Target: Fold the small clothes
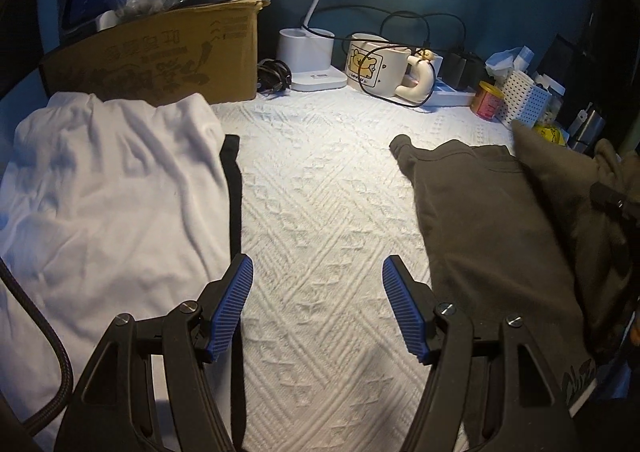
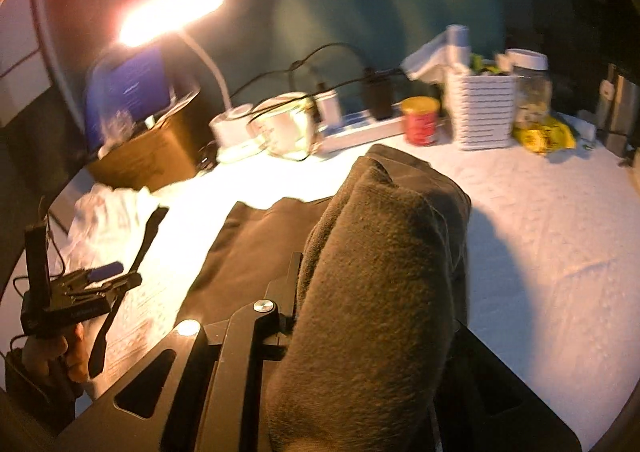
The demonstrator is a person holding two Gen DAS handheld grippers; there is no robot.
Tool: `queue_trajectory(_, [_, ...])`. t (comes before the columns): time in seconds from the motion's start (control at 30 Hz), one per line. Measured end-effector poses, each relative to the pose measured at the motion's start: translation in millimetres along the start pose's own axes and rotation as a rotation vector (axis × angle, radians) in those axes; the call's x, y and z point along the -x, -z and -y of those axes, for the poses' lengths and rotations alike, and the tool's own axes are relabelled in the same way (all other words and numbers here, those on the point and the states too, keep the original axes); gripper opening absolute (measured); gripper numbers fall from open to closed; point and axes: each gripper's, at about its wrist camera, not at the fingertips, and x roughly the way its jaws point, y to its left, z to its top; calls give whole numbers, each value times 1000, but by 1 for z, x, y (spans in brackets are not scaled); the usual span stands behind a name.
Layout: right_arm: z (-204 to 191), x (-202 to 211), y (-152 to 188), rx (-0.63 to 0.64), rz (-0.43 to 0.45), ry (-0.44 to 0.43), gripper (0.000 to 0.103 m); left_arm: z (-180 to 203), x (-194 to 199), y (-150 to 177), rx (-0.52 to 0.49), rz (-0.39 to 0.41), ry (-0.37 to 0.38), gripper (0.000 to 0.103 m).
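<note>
White textured tabletop cover (image 1: 320,212) carries a soft, fleecy dark garment (image 1: 480,220) toward its right edge and a rumpled white garment (image 1: 108,188) at its left edge. Right gripper (image 2: 372,292) tilts down, clamped on a lifted fold of the dark garment. Left gripper (image 1: 318,306) angles down over bare cover, blue ribbed pads (image 1: 236,304) spread, empty.
</note>
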Motion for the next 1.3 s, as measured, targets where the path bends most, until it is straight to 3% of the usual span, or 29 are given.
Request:
queue_trajectory(0.3, [-40,-31,21,69,-133,-48,15,-9,5,8,22,-5,6,67])
queue_trajectory(0.53, [-84,-42,35,155,-266,-170,15,-12,11,14,35,-8,10,67])
queue_trajectory(0.67, [-104,-48,49,207,-340,-198,15,-9,15,15,33,-7,19,67])
queue_trajectory(0.7, [-109,-49,52,215,-359,-216,17,-7,16,15,32,-5,20,67])
queue_trajectory(0.77, [-116,-46,57,241,-378,-239,33,-5,17,15,31,-4,22,67])
queue_trajectory(0.83, [-122,-41,62,264,-390,-288,51,0,19,14,20,-6,21,67])
queue_trajectory(1.03, [-124,-24,68,296,-373,-312,52,16,26,7,-12,8,26,67])
queue_trajectory(1.3, [-87,19,57,231,-245,-295,52,55,34,-14,-107,36,24,67])
